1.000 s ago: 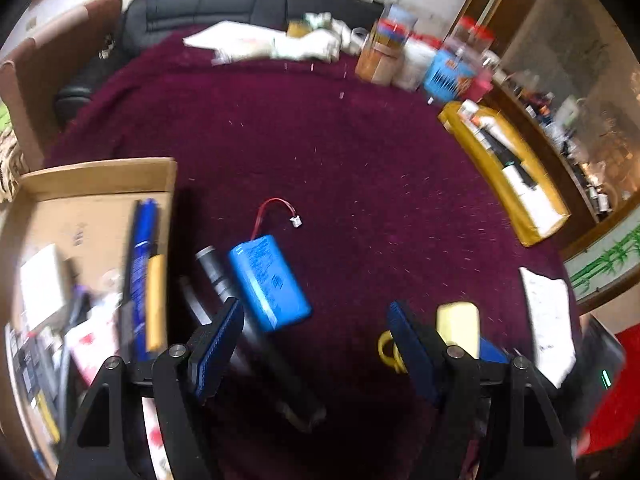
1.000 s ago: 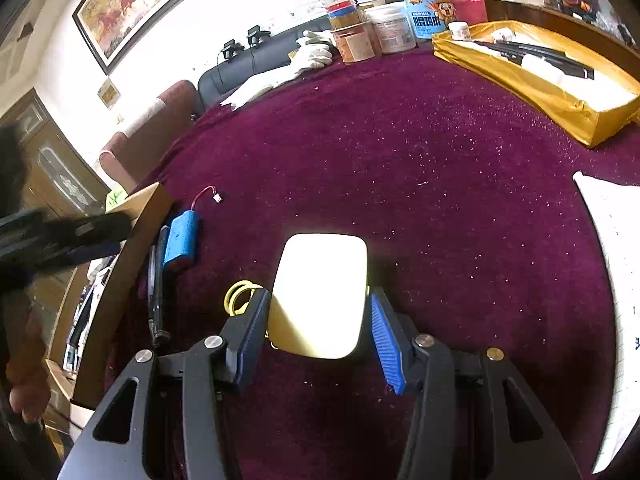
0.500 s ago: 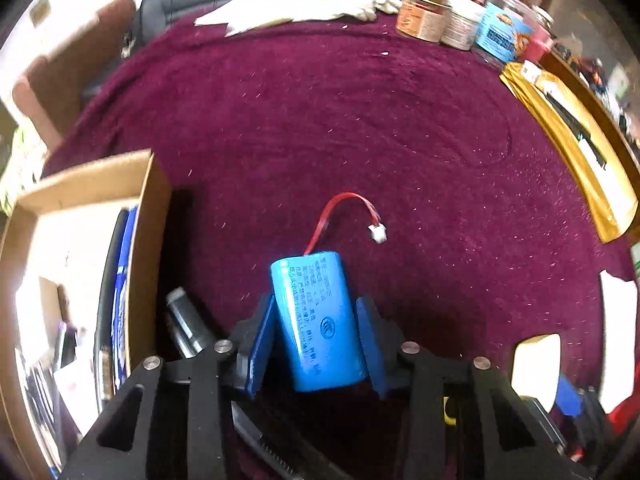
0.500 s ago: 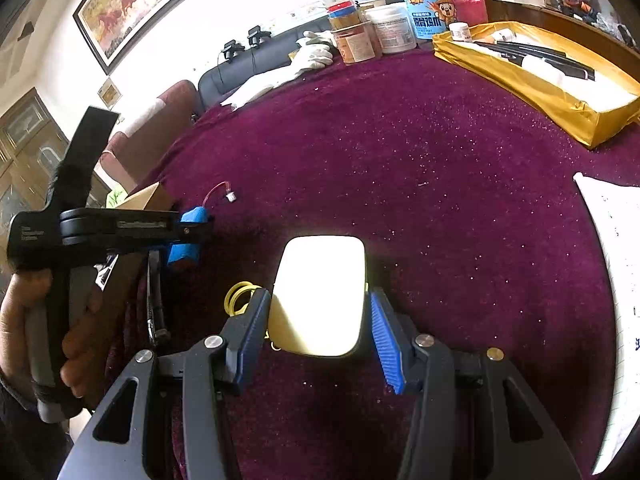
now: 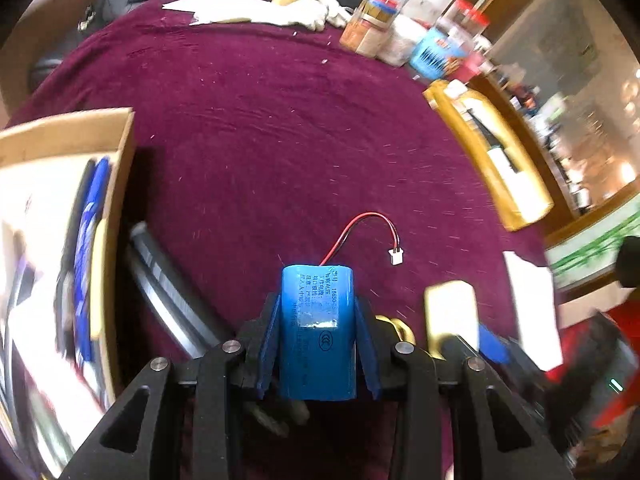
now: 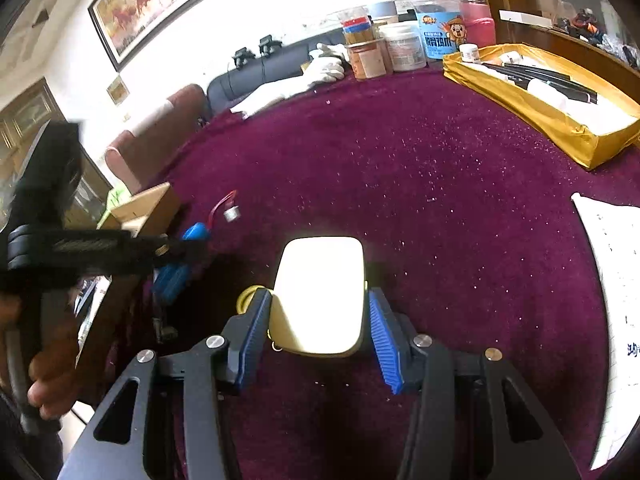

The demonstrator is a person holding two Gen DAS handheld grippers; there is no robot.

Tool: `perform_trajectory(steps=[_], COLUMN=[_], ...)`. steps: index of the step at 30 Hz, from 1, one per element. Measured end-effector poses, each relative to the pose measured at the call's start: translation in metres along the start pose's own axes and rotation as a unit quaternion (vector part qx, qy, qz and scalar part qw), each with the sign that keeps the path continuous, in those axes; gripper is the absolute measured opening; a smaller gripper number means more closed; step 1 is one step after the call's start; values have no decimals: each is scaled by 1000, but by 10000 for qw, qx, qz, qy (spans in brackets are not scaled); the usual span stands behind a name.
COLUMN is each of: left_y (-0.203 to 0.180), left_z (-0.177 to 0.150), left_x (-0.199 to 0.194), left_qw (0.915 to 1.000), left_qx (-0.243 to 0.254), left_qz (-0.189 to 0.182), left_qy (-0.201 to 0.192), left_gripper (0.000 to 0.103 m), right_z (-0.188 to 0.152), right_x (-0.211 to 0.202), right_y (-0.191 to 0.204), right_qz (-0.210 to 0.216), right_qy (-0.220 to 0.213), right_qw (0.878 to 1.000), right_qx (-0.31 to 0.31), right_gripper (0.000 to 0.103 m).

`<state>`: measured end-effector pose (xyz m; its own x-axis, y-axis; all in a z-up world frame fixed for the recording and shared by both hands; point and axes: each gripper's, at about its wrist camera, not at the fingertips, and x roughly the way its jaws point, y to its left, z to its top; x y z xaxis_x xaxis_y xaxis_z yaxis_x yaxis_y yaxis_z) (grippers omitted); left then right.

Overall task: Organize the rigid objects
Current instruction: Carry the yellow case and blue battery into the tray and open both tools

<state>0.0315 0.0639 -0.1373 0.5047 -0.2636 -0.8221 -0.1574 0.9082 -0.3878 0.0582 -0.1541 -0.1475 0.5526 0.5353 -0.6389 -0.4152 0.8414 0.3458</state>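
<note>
A blue battery pack with a red and black lead sits between the blue pads of my left gripper. Its jaws are closing and the pads press on both sides of the pack. The right wrist view shows the same left gripper at the left, held by a hand, with the battery pack in it. My right gripper is shut on a pale yellow rounded case above the maroon cloth. That case also shows low right in the left wrist view.
An open cardboard box with pens and papers stands at the left, a dark cylinder beside it. A yellow tray lies at the right, jars at the back, white paper by the right edge, a yellow ring under the case.
My left gripper came down over the blue battery pack and closed around it. The right gripper has stayed in place with the yellow case.
</note>
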Motion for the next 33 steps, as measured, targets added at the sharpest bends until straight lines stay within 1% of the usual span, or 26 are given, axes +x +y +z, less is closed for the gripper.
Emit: perform_trajectory(steps=[1, 2, 4, 5, 7, 10, 12, 15, 16, 18, 20, 21, 23, 24, 27, 29, 30, 33], left_y=[1, 3, 10, 18, 37, 69, 90, 123, 134, 152, 160, 166, 175, 177, 181, 180, 178, 175], left_z=[-6, -13, -27, -34, -46, -55, -62, -69, -72, -76, -78, -80, -82, -85, -87, -88, -88, -86], left_x=[-13, -30, -66, -87, -126, -163, -178, -186, -185, -179, -167, -159, -144, -138, -123, -120, -119, -116], left_qw=[9999, 9995, 9985, 9974, 9954, 9925, 9899, 9857, 9843, 9826, 9789, 9786, 9816, 9818, 9796, 9771, 9766, 9756], left_qx=[-31, -72, -107, -110, -176, -373, -510, -785, -884, -925, -867, -890, -967, -987, -960, -888, -866, -784], left_qz=[-103, -221, -328, -344, -211, 74, 261, 623, 740, 986, 1378, 1454, 1325, 1333, 1547, 1698, 1738, 1800], left_qy=[-94, -215, -434, -621, -922, -1159, -1294, -1356, -1337, -1275, -1236, -1151, -978, -924, -848, -926, -924, -983], left_gripper=[37, 37, 37, 37, 37, 37, 37, 37, 37, 37, 37, 37, 37, 37, 37, 37, 37, 38], right_z=[0, 0, 0, 1, 6, 15, 21, 29, 31, 31, 29, 26, 15, 11, -6, -14, -13, -16], right_x=[-1, -3, -10, -13, -25, -37, -38, -25, -20, -10, 7, 12, 32, 40, 58, 62, 60, 56], right_y=[-1, -1, 6, 13, 40, 85, 114, 151, 165, 190, 211, 218, 231, 234, 237, 236, 237, 242], right_qz=[63, 254, 732, 942, 1332, 1785, 2056, 2410, 2458, 2417, 2365, 2341, 2189, 2123, 1969, 1855, 1836, 1594], right_qy=[-8, 14, 18, 19, -11, -1, 75, 341, 414, 475, 649, 717, 920, 1006, 1208, 1187, 1133, 1046], right_qw=[10000, 9995, 9966, 9948, 9908, 9838, 9781, 9689, 9670, 9665, 9660, 9658, 9667, 9670, 9676, 9696, 9698, 9725], right_qx=[60, 171, 368, 386, 225, -156, -328, -439, -521, -720, -822, -856, -955, -982, -1018, -1070, -1135, -1338], right_gripper=[48, 48, 48, 47, 47, 47, 47, 47, 47, 47, 47, 47, 47, 47, 47, 47, 47, 47])
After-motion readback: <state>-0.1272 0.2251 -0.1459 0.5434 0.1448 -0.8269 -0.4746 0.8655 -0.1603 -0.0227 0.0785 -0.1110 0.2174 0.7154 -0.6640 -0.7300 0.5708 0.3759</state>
